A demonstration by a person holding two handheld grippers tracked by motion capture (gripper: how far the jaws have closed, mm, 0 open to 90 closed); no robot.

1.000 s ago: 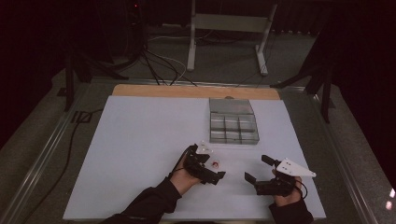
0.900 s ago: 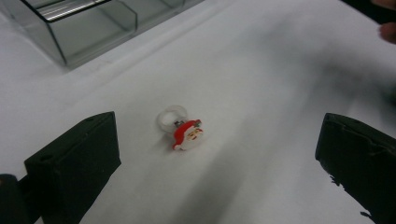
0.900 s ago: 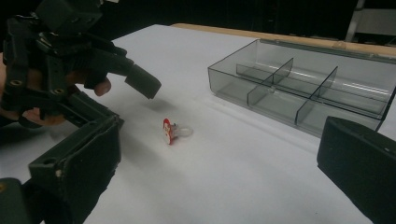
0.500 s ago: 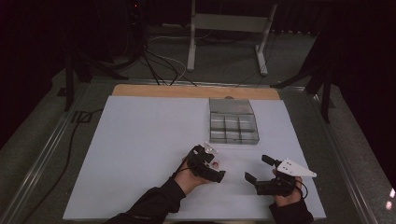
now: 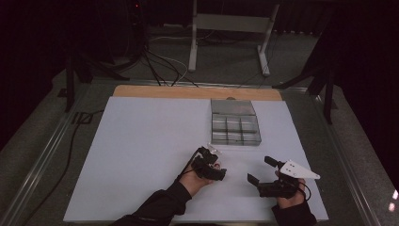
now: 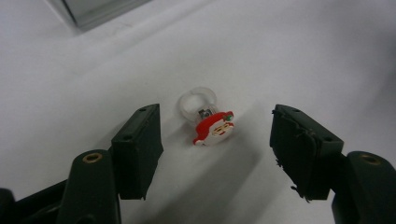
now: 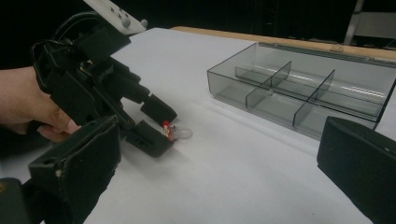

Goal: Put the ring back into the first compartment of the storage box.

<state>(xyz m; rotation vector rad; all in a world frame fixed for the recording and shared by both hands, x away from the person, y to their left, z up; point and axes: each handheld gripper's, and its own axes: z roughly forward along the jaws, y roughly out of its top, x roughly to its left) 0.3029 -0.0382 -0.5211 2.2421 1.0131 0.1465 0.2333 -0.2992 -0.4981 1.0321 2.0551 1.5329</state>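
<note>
From the high view we look forward and down on the table (image 5: pixel 141 150) from far up, with both hands near the bottom. The left gripper view sits low and very close, looking along its jaws at the ring (image 6: pixel 210 117) on the white sheet. The right gripper view looks low across the table at the left gripper (image 7: pixel 156 123) and the tray (image 7: pixel 303 88). Both gripper views share the ring, and all three share the tray and the sheet
</note>
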